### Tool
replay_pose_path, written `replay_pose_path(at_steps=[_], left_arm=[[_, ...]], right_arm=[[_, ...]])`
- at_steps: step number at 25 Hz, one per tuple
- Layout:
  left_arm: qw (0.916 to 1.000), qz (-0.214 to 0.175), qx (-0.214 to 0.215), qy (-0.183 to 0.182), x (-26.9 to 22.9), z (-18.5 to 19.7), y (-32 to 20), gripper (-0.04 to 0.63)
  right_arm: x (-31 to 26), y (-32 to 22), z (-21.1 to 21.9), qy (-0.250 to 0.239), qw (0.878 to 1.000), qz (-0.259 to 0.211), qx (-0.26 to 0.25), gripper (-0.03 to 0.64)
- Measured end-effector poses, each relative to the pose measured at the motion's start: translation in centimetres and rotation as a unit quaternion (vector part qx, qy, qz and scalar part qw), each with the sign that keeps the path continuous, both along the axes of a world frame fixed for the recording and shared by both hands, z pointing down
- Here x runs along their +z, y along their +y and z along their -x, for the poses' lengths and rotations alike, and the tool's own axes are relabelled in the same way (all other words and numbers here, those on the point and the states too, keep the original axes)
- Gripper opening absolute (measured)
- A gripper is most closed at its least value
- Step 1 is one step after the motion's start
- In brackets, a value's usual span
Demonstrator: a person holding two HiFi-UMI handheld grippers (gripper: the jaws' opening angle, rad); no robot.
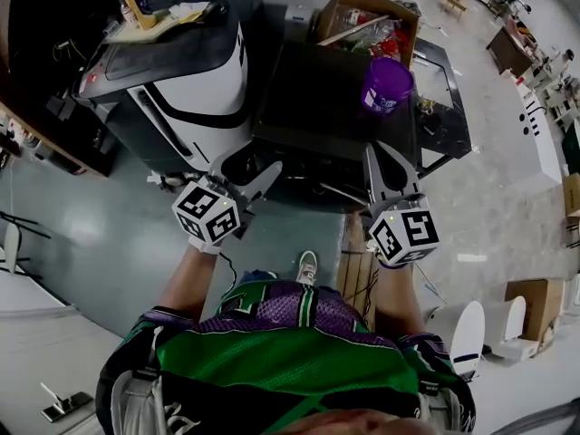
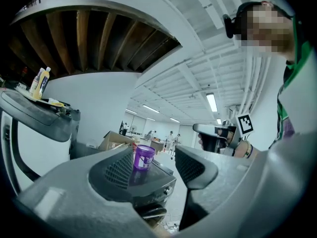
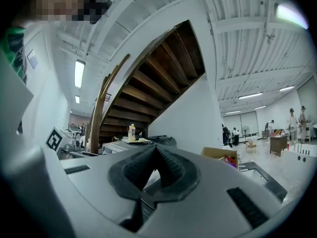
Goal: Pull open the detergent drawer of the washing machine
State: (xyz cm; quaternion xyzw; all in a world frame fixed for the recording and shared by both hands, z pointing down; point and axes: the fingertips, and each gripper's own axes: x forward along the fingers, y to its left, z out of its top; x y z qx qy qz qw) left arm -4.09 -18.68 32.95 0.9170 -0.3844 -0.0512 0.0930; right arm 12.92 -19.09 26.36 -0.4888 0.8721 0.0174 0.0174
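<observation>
The black washing machine (image 1: 317,107) stands in front of me, with a purple tub (image 1: 387,84) on its lid. I cannot make out its detergent drawer in any view. My left gripper (image 1: 249,166) hovers at the machine's front left corner, jaws open and nothing between them. In the left gripper view the left gripper (image 2: 156,165) frames the tub (image 2: 144,157) and the machine's upper front (image 2: 157,181) at a distance. My right gripper (image 1: 381,152) is at the front right edge, shut on nothing. In the right gripper view the right gripper (image 3: 155,155) has its pads pressed together.
A white and black appliance (image 1: 181,80) stands to the left, carrying a yellow bottle (image 1: 136,7). A cardboard box (image 1: 367,21) of goods sits behind the machine. White fixtures (image 1: 467,329) stand on the floor at right. A wooden pallet (image 1: 358,275) lies near my shoe (image 1: 306,265).
</observation>
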Motion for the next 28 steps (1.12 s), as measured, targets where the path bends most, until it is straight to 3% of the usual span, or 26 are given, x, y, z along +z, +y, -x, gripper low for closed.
replay_pose_path(at_steps=[15,21,28], left_arm=[[0.9955,0.088,-0.002,-0.036,10.9,-0.9,-3.4,0.253],[0.9874,0.156,0.007,0.025,15.9,-0.7,-5.3,0.253],[0.9749,0.219,0.012,0.041,22.6,-0.1,-7.4,0.253]], right_arm=[[3.9,-3.7,-0.3,0.011,0.999,0.034,0.001,0.002],[5.0,-4.9,0.4,0.03,0.999,0.037,-0.005,0.002],[6.3,-5.7,1.1,0.04,0.998,0.04,-0.003,0.002]])
